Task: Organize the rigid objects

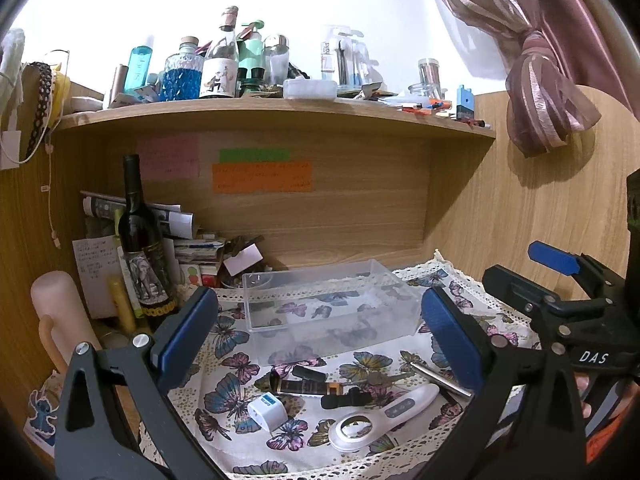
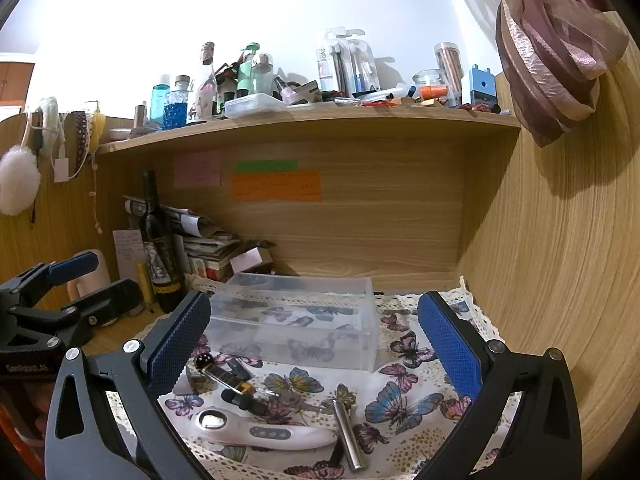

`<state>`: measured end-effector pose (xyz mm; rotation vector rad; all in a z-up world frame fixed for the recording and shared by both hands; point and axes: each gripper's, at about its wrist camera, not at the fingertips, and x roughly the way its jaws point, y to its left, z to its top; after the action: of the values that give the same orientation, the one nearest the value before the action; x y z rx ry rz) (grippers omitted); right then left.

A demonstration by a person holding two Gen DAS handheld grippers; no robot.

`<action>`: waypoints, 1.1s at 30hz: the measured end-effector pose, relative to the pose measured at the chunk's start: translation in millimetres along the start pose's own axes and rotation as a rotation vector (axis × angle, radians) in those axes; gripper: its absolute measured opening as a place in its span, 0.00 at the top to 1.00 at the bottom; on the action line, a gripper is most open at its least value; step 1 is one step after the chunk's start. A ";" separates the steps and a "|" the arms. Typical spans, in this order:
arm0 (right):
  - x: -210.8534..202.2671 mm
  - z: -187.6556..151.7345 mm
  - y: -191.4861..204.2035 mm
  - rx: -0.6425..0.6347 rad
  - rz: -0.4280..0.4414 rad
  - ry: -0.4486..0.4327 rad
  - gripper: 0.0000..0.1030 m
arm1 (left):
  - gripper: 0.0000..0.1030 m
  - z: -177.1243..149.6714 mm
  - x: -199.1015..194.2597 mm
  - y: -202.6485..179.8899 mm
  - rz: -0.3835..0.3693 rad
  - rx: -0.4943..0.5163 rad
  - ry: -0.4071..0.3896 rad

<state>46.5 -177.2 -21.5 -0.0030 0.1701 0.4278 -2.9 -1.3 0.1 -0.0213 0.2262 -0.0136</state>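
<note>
A clear plastic box [image 1: 328,300] [image 2: 296,320] stands empty on the butterfly cloth [image 1: 228,384] [image 2: 404,400]. In front of it lie a white lighted magnifier [image 1: 384,416] [image 2: 256,430], a small white plug cube [image 1: 267,405], a black and gold bar-shaped item [image 1: 308,387] [image 2: 228,376], a small black piece [image 1: 346,398] [image 2: 244,400] and a silver metal cylinder [image 1: 440,378] [image 2: 348,436]. My left gripper [image 1: 316,332] is open above these items, holding nothing. My right gripper [image 2: 316,344] is open too, hovering before the box. Each gripper shows at the edge of the other's view.
A dark wine bottle [image 1: 144,248] [image 2: 160,248], a pale pink cylinder [image 1: 60,320] and stacked papers [image 1: 192,248] crowd the back left. A cluttered wooden shelf [image 1: 276,114] [image 2: 312,120] overhangs the desk. A wooden side wall [image 2: 560,260] closes the right.
</note>
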 end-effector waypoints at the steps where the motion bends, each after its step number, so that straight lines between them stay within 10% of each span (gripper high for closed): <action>1: -0.1 -0.3 0.6 -0.001 -0.001 -0.001 0.00 | 0.00 -0.4 -0.3 -0.7 0.000 0.000 0.001; 33: -4.3 3.5 2.7 -0.001 0.013 -0.026 0.00 | 0.00 5.3 -2.8 -2.3 -0.016 -0.014 -0.006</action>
<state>42.2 -176.4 -17.3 0.0022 0.1441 0.4409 -4.5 -3.5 6.0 -0.0367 0.2197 -0.0284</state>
